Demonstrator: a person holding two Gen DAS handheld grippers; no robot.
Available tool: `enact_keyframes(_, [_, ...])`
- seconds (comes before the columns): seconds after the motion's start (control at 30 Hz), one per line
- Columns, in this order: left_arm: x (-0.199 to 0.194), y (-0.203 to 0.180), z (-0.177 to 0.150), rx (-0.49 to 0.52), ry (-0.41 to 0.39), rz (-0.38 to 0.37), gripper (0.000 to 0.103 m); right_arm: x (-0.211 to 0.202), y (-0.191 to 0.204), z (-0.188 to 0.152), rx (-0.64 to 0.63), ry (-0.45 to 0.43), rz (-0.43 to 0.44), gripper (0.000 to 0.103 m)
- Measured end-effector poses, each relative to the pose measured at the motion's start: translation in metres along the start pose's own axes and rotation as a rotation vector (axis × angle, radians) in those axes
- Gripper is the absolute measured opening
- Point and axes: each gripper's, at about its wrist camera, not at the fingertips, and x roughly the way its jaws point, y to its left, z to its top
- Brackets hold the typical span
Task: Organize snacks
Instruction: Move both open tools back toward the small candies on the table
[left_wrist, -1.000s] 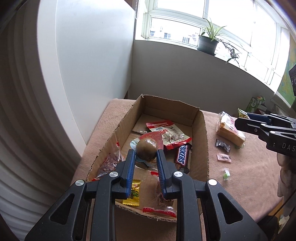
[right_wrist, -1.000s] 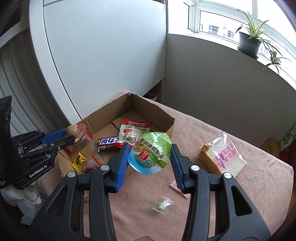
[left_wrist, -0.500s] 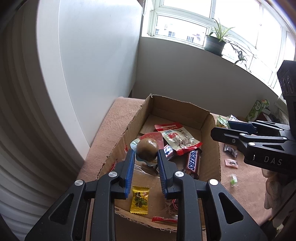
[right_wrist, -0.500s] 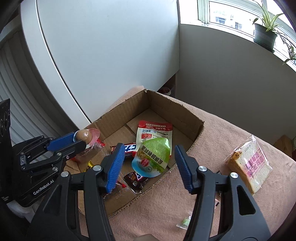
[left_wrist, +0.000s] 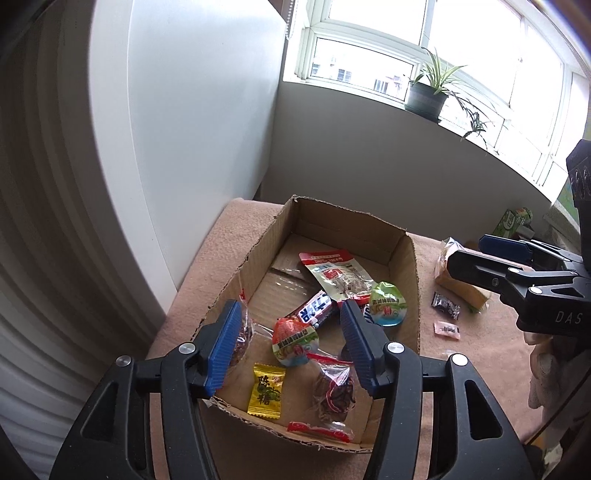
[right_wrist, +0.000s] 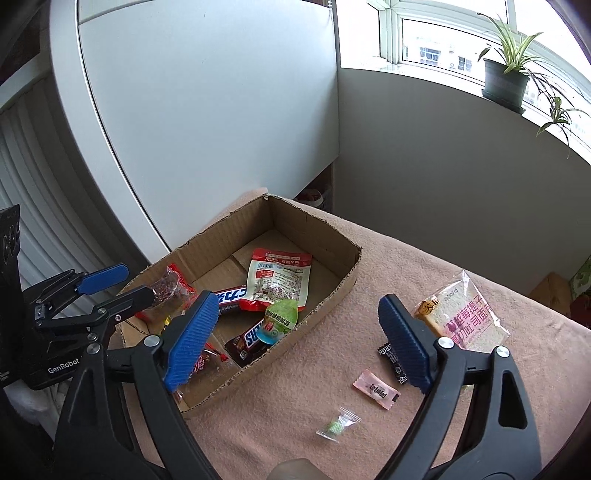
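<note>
I hold my left gripper (left_wrist: 291, 345) with its jaws spread wide and empty over the near end of the cardboard box (left_wrist: 413, 280), above a red-and-green egg pouch (left_wrist: 293, 341). My right gripper (right_wrist: 295, 341) is likewise wide apart and empty, above the box's edge, where a green pouch (right_wrist: 279, 321) rests on a Snickers bar (right_wrist: 251, 338). On the desk (right_wrist: 295, 406) beside the box lie a bagged bread slice (right_wrist: 463, 317), a pink candy (right_wrist: 376, 389), a green candy (right_wrist: 338, 424) and a black packet (right_wrist: 388, 354).
</note>
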Motion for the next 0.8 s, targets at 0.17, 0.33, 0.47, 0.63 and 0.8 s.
enact_keyframes(0.17, [-0.011, -0.021, -0.004, 0.028, -0.013, -0.041, 0.055, -0.022, -0.029, -0.013, 0.038, 0.001, -0.008, 0.091])
enact_keyframes(0.33, [-0.017, -0.051, -0.012, 0.063, -0.019, -0.092, 0.055, -0.034, -0.06, -0.033, 0.077, 0.027, -0.008, 0.091])
enact_keyframes(0.47, [-0.018, -0.077, -0.023, 0.102, -0.013, -0.128, 0.055, -0.043, -0.081, -0.05, 0.08, 0.04, -0.019, 0.091])
enact_keyframes(0.63, [-0.012, -0.107, -0.038, 0.146, 0.022, -0.18, 0.055, -0.047, -0.102, -0.067, 0.101, 0.054, 0.012, 0.091])
enact_keyframes(0.8, [-0.001, -0.129, -0.054, 0.184, 0.069, -0.211, 0.055, -0.038, -0.108, -0.077, 0.061, 0.071, 0.068, 0.091])
